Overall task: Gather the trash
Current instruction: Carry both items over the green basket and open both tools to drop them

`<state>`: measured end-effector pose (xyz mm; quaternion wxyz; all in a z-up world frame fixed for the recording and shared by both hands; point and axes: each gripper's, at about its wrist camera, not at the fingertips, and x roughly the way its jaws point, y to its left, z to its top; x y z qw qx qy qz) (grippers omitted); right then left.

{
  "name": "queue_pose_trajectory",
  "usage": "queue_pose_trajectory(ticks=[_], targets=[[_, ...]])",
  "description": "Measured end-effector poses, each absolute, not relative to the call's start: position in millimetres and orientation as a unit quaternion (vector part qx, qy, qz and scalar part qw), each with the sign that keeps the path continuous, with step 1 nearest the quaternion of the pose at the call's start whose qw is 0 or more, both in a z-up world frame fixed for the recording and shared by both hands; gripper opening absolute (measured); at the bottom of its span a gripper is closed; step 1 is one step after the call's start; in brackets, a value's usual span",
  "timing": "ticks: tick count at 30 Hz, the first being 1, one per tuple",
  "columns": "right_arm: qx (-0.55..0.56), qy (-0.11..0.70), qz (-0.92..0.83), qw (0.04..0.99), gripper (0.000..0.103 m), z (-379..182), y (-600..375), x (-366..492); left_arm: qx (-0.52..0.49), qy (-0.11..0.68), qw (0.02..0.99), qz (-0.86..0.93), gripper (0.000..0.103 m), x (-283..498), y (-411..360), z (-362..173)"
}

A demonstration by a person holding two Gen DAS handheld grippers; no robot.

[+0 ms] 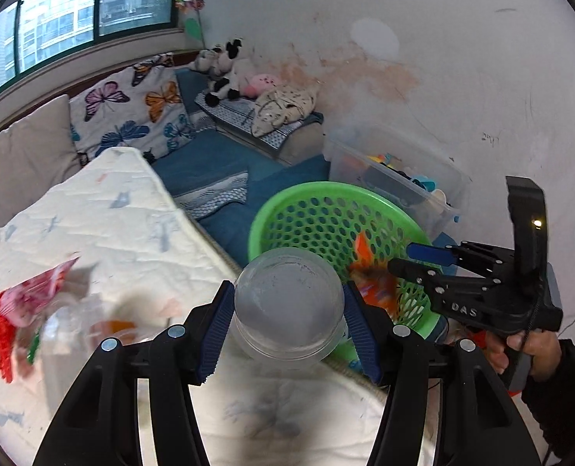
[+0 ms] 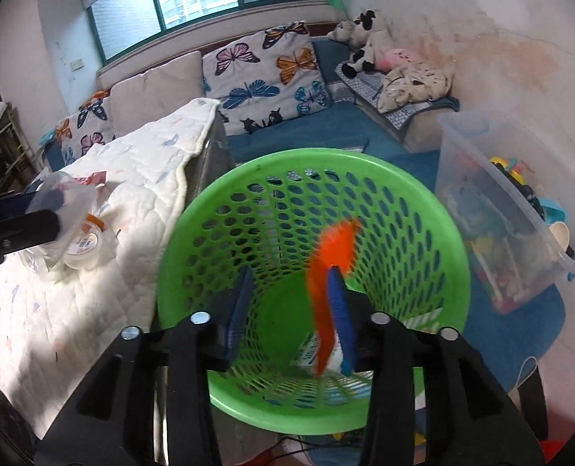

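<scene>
My left gripper is shut on a clear plastic jar, held over the edge of the white quilt. In the right wrist view the jar appears at the far left in that gripper. A green mesh basket stands on the floor beside the bed. My right gripper hangs over the basket with its jaws apart. A blurred orange wrapper lies against its right finger, unpinched. The left wrist view shows the right gripper above the basket rim.
A red wrapper and clear plastic pieces lie on the quilt, with a small orange-lidded tub. A clear bin of toys stands by the wall. Butterfly cushions and plush toys sit behind.
</scene>
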<state>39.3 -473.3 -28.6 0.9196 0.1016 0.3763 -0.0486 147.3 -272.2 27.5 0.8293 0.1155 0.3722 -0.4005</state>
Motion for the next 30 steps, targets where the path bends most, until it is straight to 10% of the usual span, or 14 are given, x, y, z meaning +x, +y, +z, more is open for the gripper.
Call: queue_pose_trajectory(ticks=[8,30], targets=[[0.106,0.366,-0.060,0.923,0.064,-27.7,-487.6,20.4,0.128,0.391,0.817,-0.404,0.055,148.1,-307.7,11.9],[0.107,0.351,-0.077,0.927,0.071,-27.3,-496.8,-6.0,0.139,0.419,0.804,-0.400,0.069,146.3,-354.2,-13.4]])
